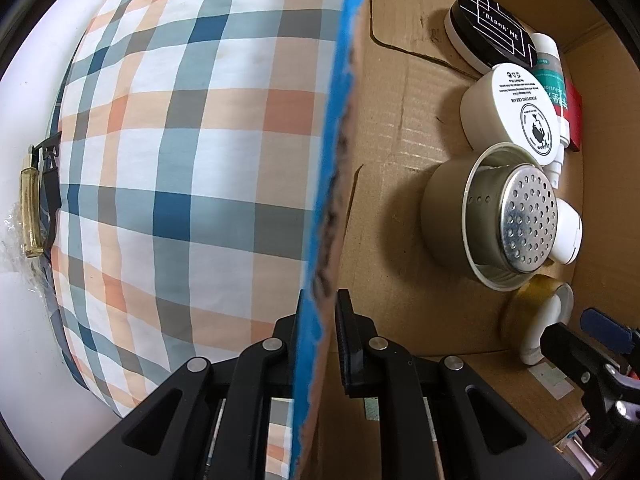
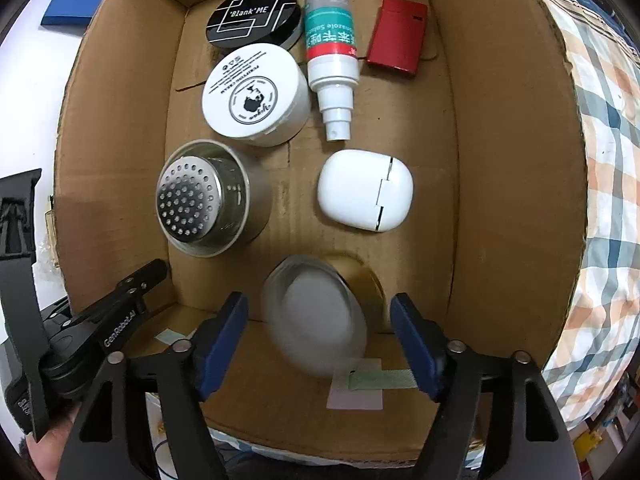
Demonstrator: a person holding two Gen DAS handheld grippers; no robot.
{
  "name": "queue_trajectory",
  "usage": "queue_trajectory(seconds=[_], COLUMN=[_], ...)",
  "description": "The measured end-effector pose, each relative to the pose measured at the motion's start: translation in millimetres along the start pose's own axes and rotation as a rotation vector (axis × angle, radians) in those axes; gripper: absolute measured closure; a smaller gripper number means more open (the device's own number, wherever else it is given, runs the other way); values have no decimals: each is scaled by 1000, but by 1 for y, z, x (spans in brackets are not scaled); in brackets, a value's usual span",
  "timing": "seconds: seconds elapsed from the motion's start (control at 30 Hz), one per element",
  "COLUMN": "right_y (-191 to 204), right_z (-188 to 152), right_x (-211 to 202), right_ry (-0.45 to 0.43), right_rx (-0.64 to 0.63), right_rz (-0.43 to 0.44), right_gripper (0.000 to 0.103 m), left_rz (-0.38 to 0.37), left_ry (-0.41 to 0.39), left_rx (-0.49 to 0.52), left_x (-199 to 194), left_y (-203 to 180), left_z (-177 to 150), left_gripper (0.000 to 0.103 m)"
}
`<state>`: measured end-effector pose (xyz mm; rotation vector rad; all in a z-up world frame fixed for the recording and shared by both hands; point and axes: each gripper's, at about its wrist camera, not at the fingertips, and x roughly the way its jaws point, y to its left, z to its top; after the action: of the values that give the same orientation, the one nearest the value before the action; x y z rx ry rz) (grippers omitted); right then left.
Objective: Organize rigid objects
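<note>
An open cardboard box (image 2: 500,184) holds a black round tin (image 2: 253,16), a white cream jar (image 2: 256,96), a white spray bottle (image 2: 332,52), a red lighter case (image 2: 397,37), a metal strainer cup (image 2: 208,204) and a white earbud case (image 2: 365,190). A blurred gold-lidded white jar (image 2: 320,316) sits between the fingers of my open right gripper (image 2: 320,344), not touched by them. My left gripper (image 1: 320,344) is shut on the box's blue-taped wall (image 1: 324,208). The strainer cup (image 1: 496,220) and gold jar (image 1: 532,312) also show there.
A plaid cushion (image 1: 180,180) lies against the box's outside, also at the right in the right wrist view (image 2: 600,168). A brass-coloured clip (image 1: 31,208) lies on the white surface beyond it. A blue sheet (image 2: 68,8) lies behind the box.
</note>
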<state>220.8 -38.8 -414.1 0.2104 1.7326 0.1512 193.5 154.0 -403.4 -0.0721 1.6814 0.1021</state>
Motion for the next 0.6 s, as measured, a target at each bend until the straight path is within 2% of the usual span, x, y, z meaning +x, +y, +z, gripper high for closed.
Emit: queue_trajectory(seconds=[0.17,0.23,0.27,0.43,0.6], right_y=[12,15,16,15,8], right_z=[-1,0,0,-1,0], right_x=[-4,-7,-11,-30,-44], right_ry=[-22,-37,-57,-114,-151], right_rx=[-12,-18,-21,-18,-13], right_rz=[-17,-36,-56,-82,-97], right_gripper=[17,6,4,0,0], left_rz=[2,2,4,7,5], left_ry=[0,1,2,3,4], left_rx=[2,2,3,5,1], left_x=[0,0,1,4,3], left_y=[0,0,0,-1,-1], left_z=[0,0,0,1,1], left_gripper=[94,94,94,94,94])
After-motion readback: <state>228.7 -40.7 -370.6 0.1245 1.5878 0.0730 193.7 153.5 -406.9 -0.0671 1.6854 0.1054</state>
